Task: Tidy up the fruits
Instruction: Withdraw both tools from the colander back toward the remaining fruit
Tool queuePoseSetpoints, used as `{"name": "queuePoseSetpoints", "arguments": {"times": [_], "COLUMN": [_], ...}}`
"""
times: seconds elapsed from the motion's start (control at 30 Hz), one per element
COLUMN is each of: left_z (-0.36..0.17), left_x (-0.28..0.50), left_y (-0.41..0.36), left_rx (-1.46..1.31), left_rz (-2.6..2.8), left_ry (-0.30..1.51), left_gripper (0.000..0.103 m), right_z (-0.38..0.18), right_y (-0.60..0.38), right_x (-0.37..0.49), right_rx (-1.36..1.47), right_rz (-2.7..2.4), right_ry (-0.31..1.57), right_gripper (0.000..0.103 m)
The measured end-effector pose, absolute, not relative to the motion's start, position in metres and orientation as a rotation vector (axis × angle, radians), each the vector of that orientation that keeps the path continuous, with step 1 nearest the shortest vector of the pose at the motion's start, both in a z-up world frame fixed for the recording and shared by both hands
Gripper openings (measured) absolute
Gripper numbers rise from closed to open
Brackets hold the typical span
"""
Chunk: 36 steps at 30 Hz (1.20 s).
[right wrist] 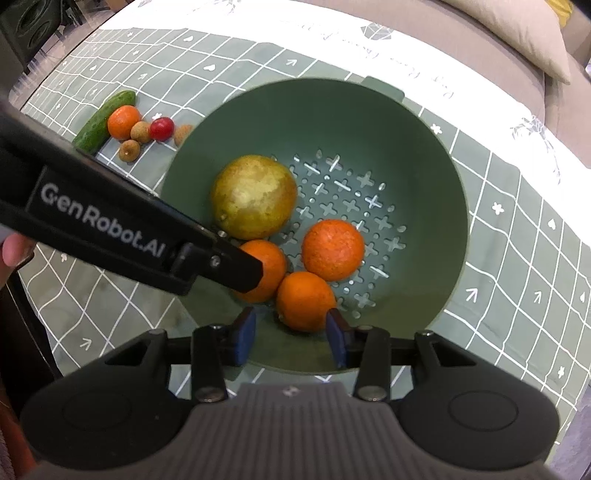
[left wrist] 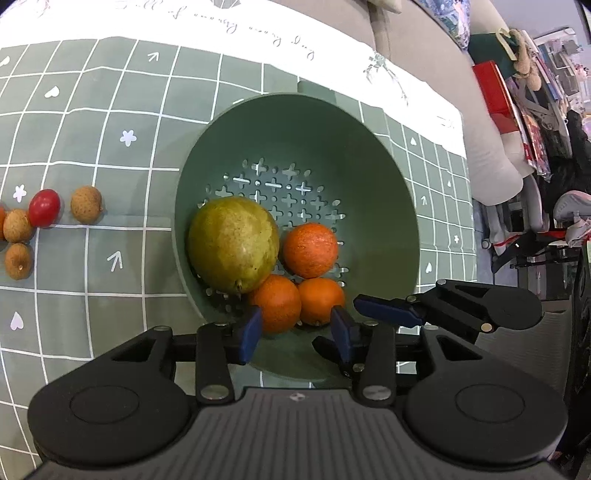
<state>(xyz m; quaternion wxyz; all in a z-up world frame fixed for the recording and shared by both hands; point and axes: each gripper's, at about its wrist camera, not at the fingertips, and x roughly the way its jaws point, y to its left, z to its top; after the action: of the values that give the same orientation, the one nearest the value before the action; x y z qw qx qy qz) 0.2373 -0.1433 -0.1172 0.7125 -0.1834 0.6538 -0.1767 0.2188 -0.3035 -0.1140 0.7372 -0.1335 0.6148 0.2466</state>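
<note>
We saw both views evenly and brightly lit, seemingly from above. The white border of the tablecloth (left wrist: 280, 33) was blown out, its printed script barely legible. The pear (right wrist: 255, 195) carried a pale, washed-out highlight, and soft shadows pooled under the fruit inside the green colander (right wrist: 436, 158). Fisheye distortion bent the cloth's grid lines towards the edges, and dark vignetting cut the corners. The room clutter at the far right looked smeared.

Left gripper (left wrist: 295, 334): matte black plastic, blue pads (left wrist: 251, 332), silver screws.
Right gripper (right wrist: 290, 338): same build.
Marking: white "GenRobot.AI".
</note>
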Motion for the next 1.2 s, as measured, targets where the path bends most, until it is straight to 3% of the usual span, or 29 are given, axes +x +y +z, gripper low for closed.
{"name": "queuePoseSetpoints", "arguments": {"times": [0.2, 0.47, 0.77, 1.2], "left_z": [-0.098, -0.068, -0.044, -0.053], "left_x": [0.228, 0.208, 0.178, 0.137], "left_y": [-0.132, -0.102, -0.058, 0.012], "left_rx": [-0.397, -0.364, -0.297, -0.178], "left_rz": [-0.407, -0.413, -0.401, -0.326], "left_ry": [1.413, 1.322, 1.190, 1.034], "left_gripper": [0.049, 0.049, 0.049, 0.049], "right_z": [-0.093, -0.064, -0.046, -0.068], "right_y": [-0.299, -0.280, -0.239, -0.169], "right_x": [0.211, 0.193, 0.163, 0.122], "right_rx": [-0.294, -0.289, -0.237, -0.049], "right_rz": [0.526, 0.505, 0.507, 0.473], "right_ry": [1.302, 1.226, 1.145, 1.005], "right_gripper": [0.049, 0.049, 0.057, 0.057]}}
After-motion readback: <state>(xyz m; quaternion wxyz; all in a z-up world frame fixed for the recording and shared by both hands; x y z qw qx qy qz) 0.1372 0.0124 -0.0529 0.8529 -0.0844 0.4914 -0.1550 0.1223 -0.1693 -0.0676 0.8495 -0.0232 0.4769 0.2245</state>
